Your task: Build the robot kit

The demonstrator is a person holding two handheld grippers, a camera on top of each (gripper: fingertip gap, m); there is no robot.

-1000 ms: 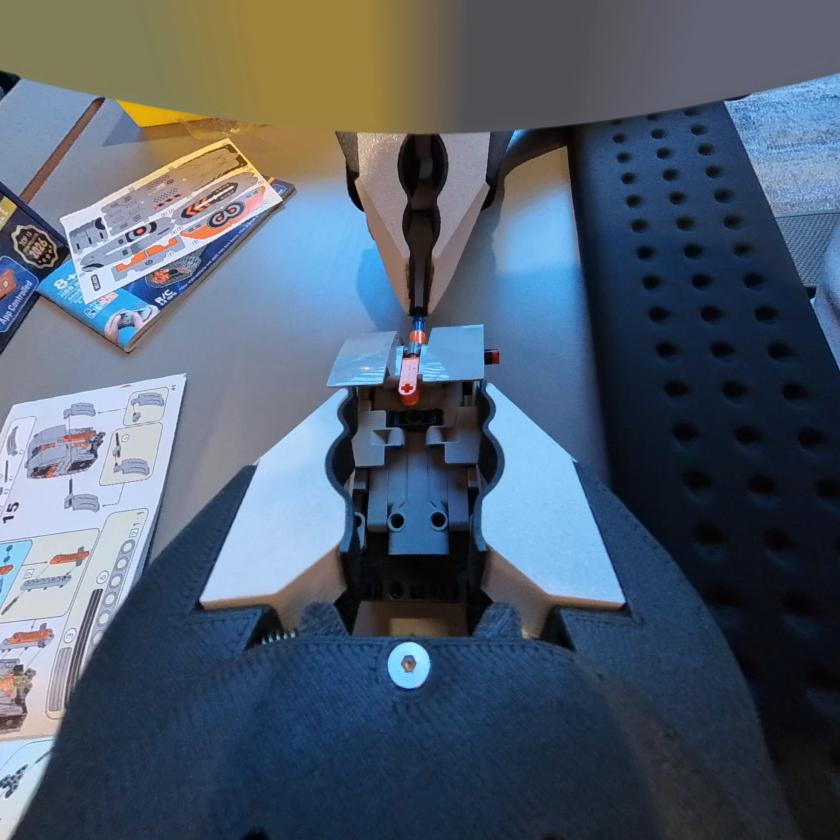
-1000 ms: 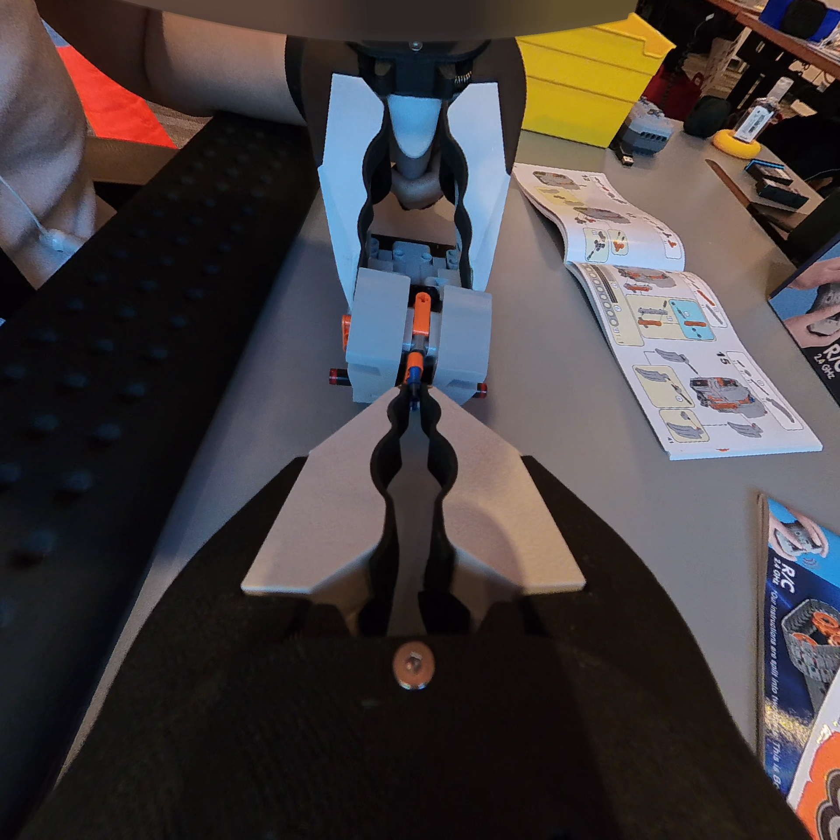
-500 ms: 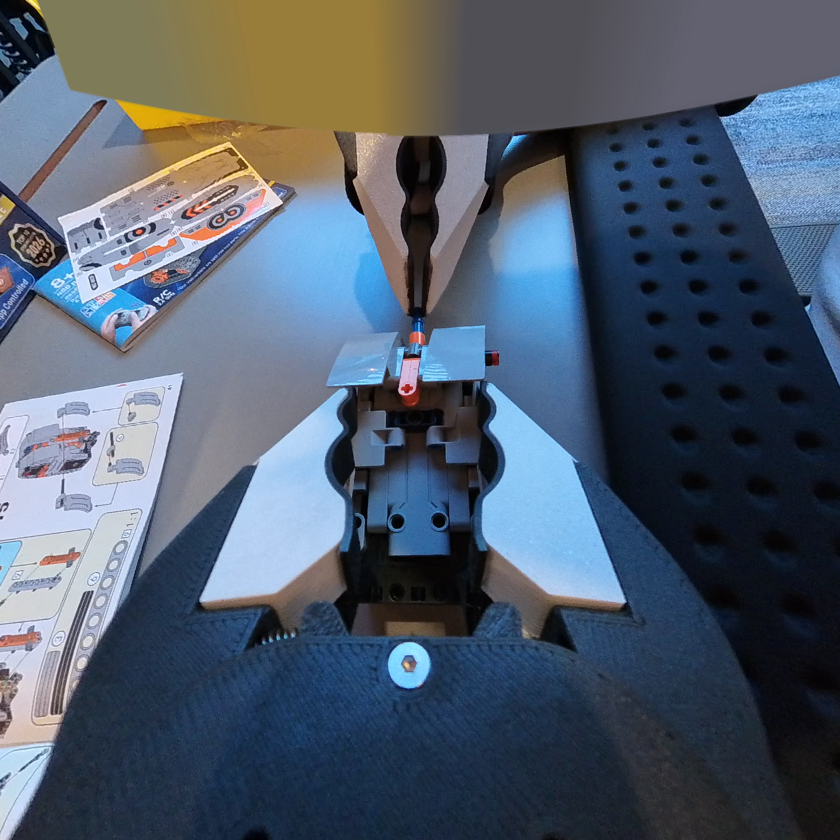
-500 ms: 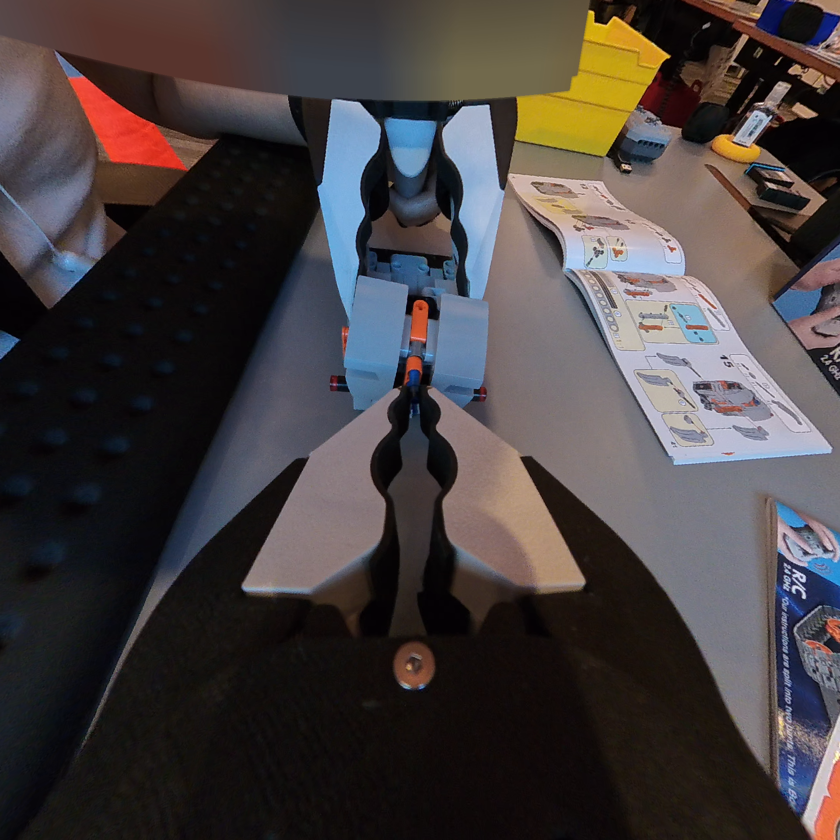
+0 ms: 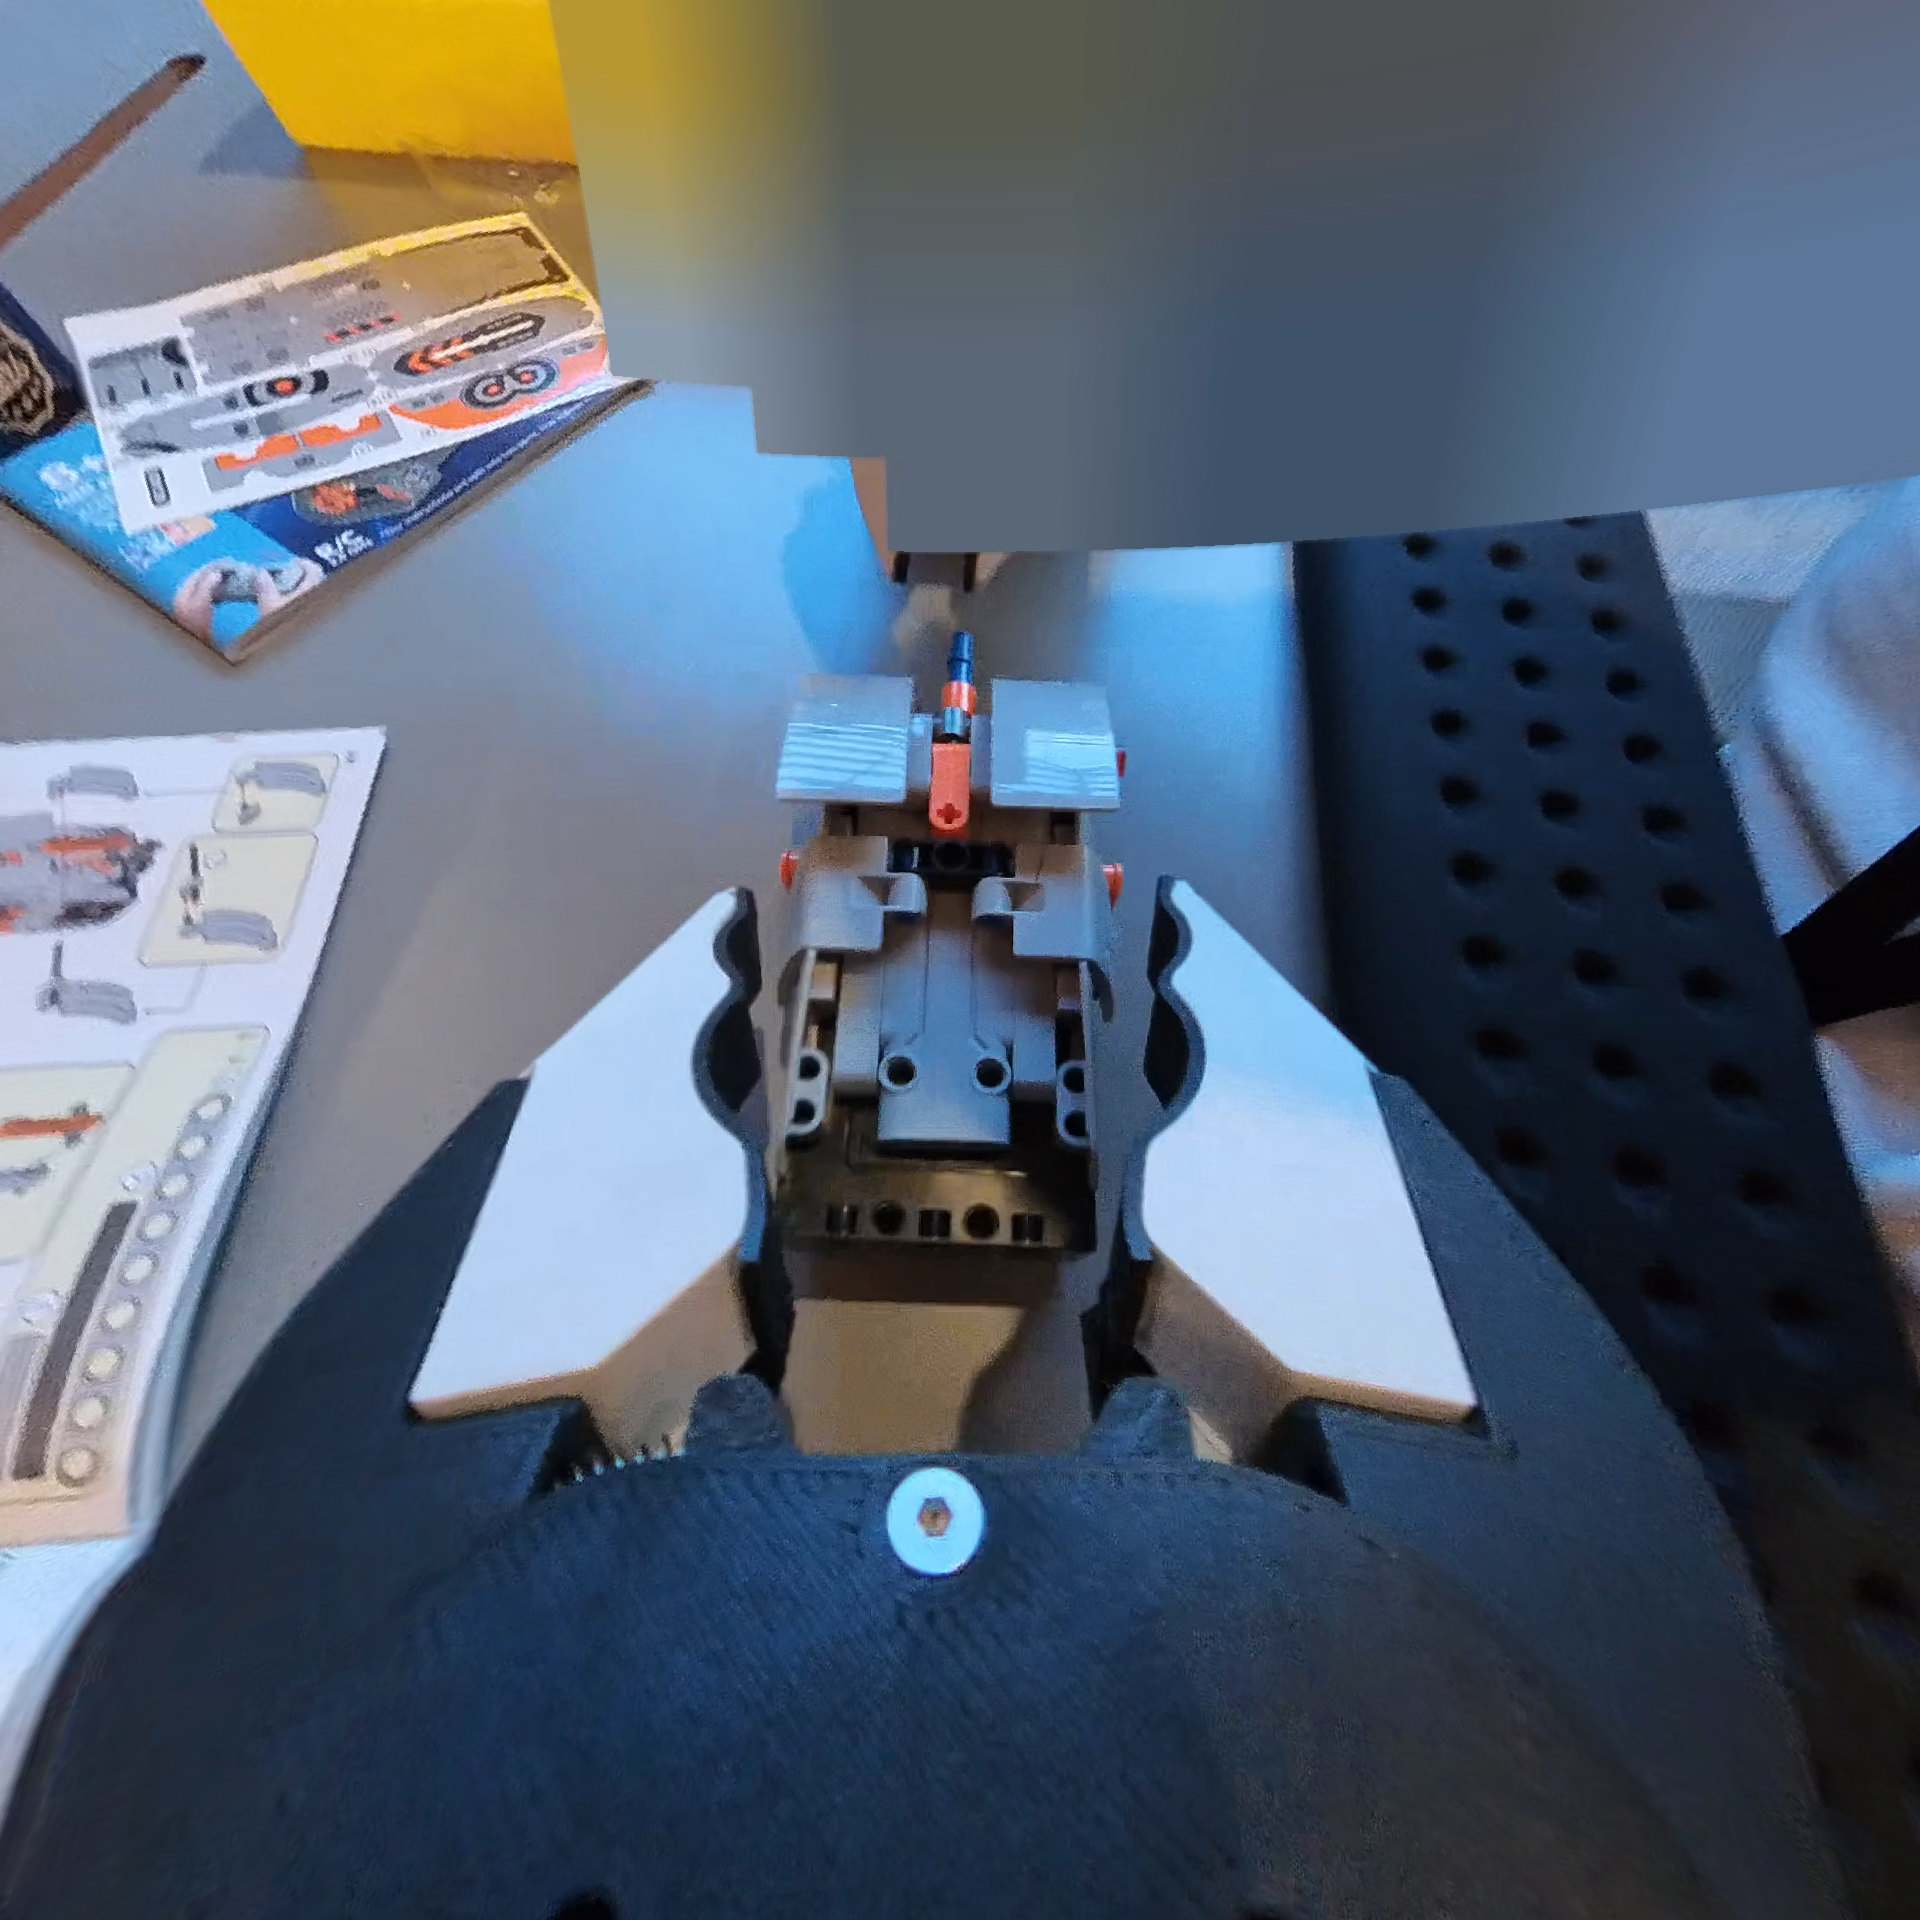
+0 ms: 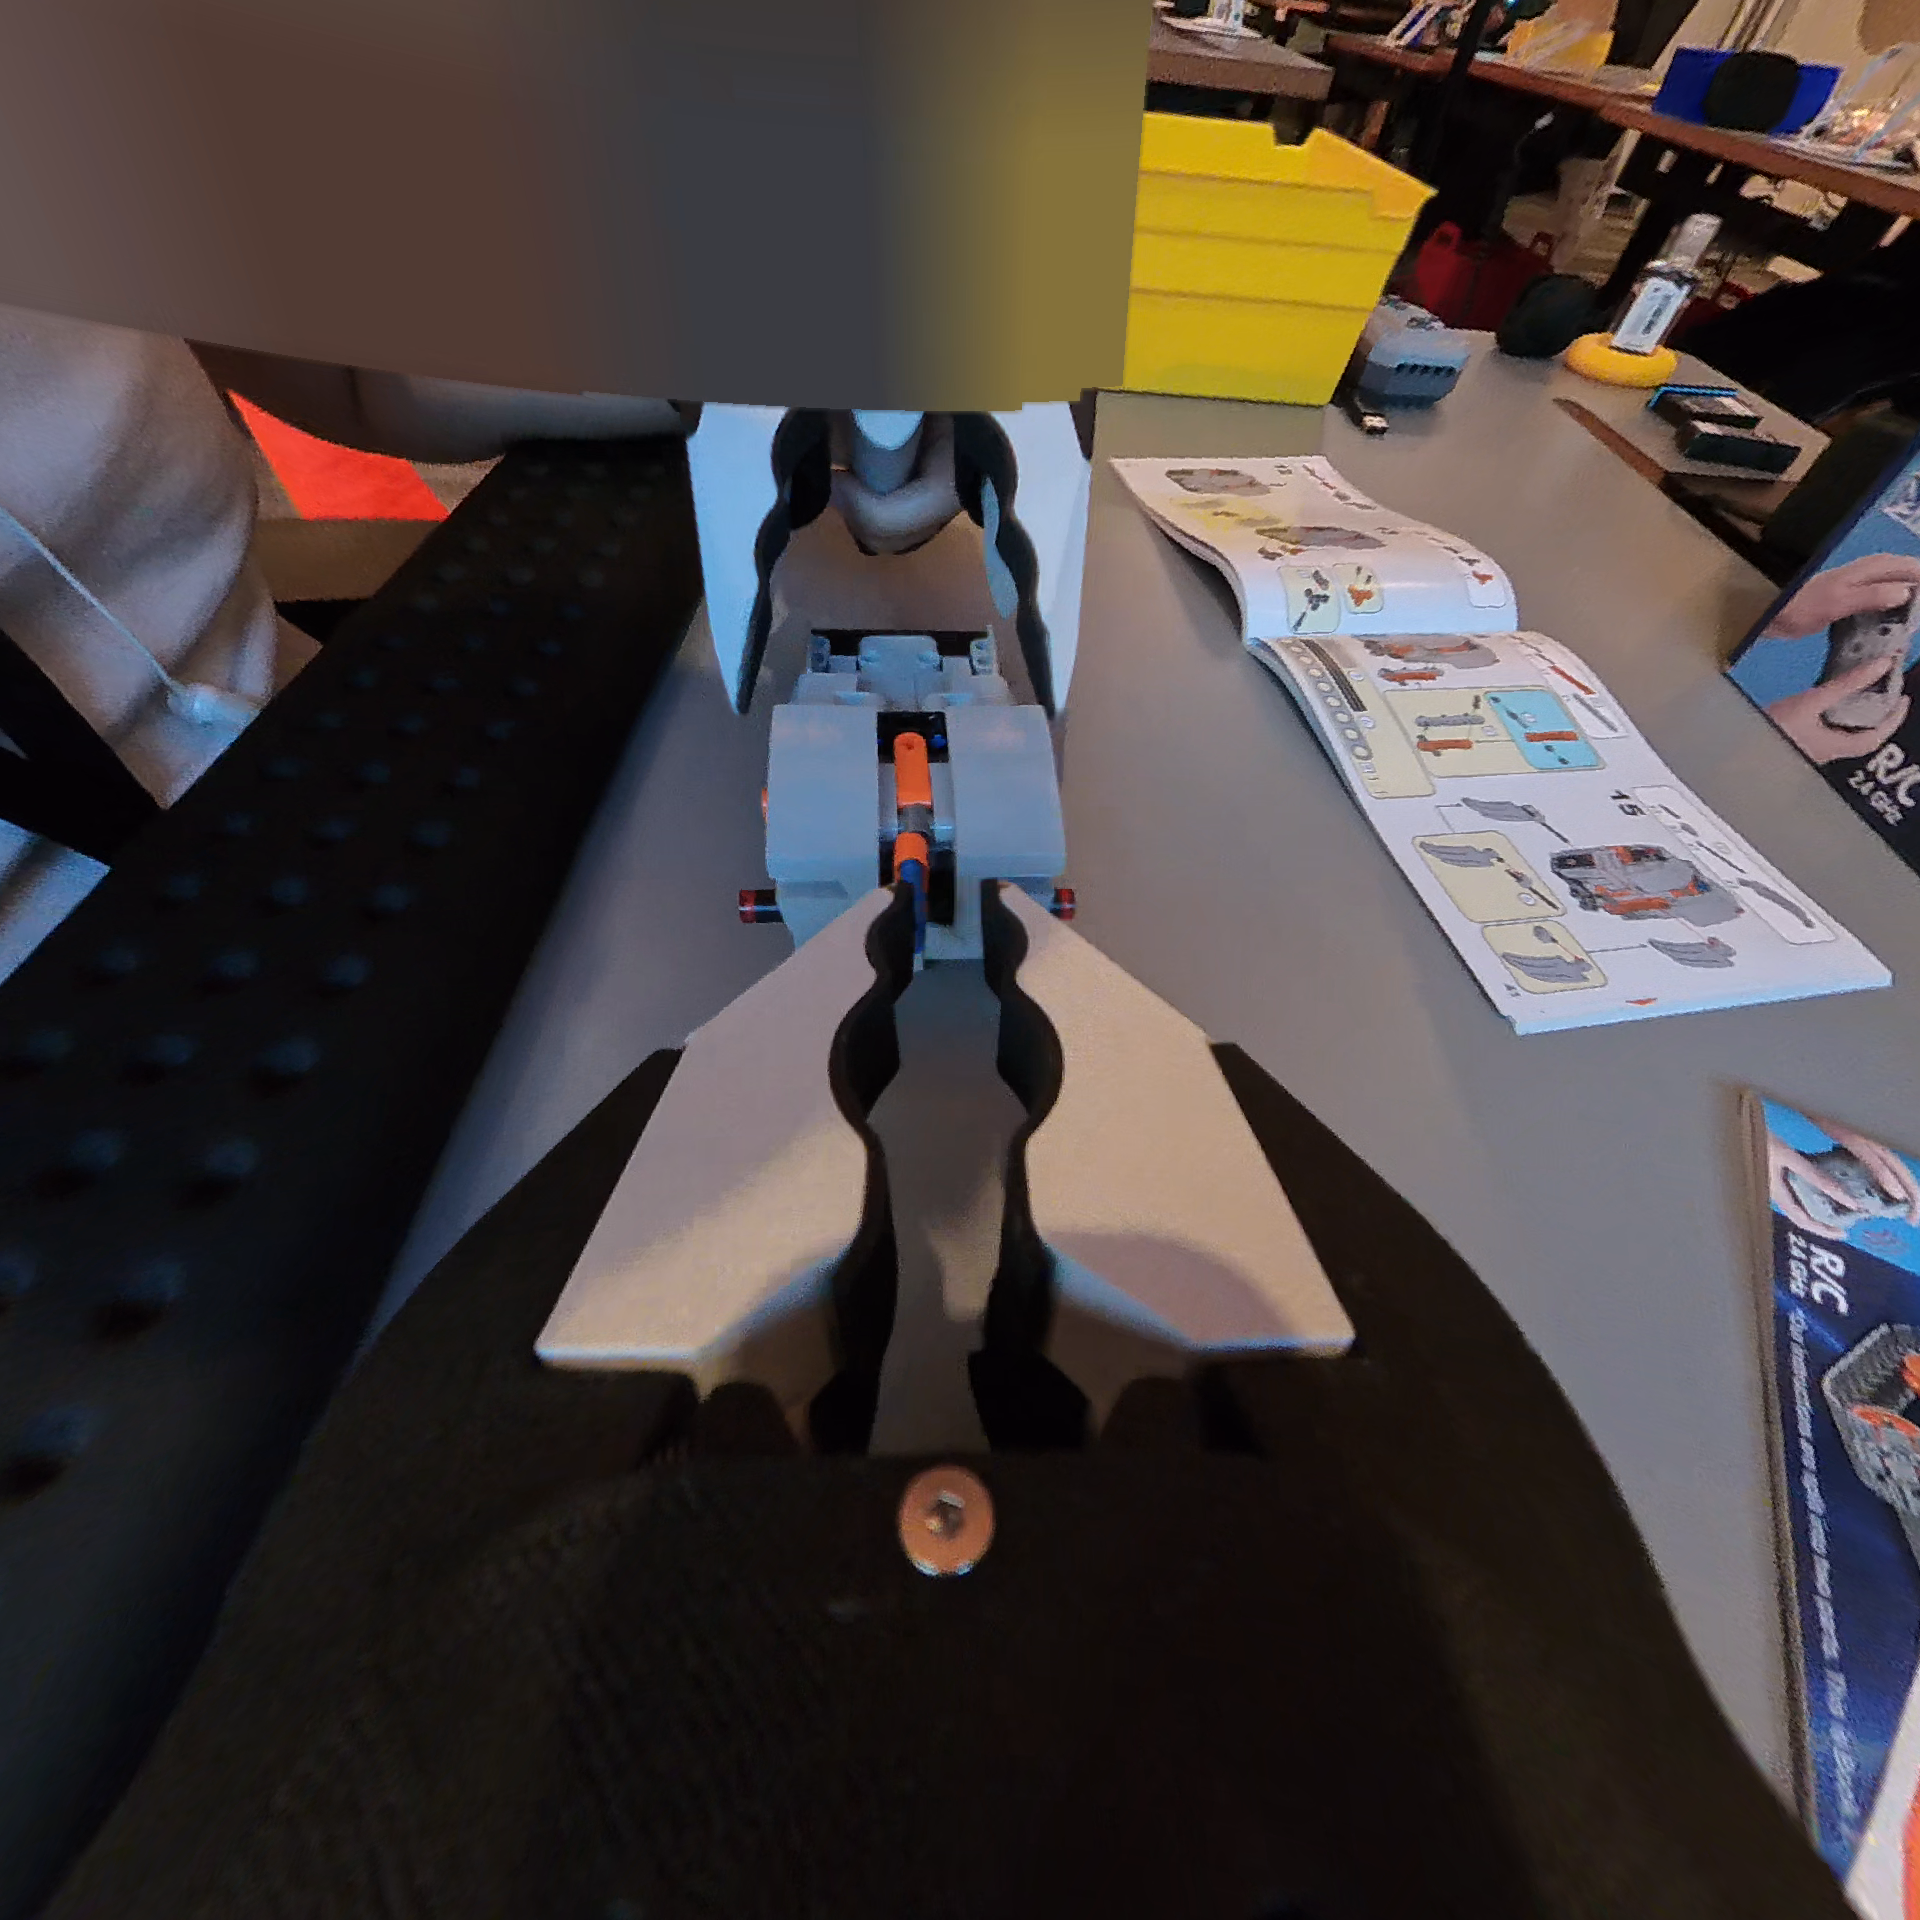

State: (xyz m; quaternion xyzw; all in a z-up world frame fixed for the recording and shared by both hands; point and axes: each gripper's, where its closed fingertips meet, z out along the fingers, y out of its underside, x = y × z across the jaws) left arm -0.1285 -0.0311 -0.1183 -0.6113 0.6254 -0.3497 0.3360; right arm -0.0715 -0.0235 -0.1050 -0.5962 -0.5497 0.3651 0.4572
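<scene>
Jaws of the left gripper stand apart around the grey brick model on the table (right gripper likewise parted, fingertips flanking its blue pin).

- The left gripper, earlier clamped on the grey brick model, now stands with jaws spread clear of its sides.
- The right gripper has parted its fingers, which earlier pinched the blue pin.
</scene>
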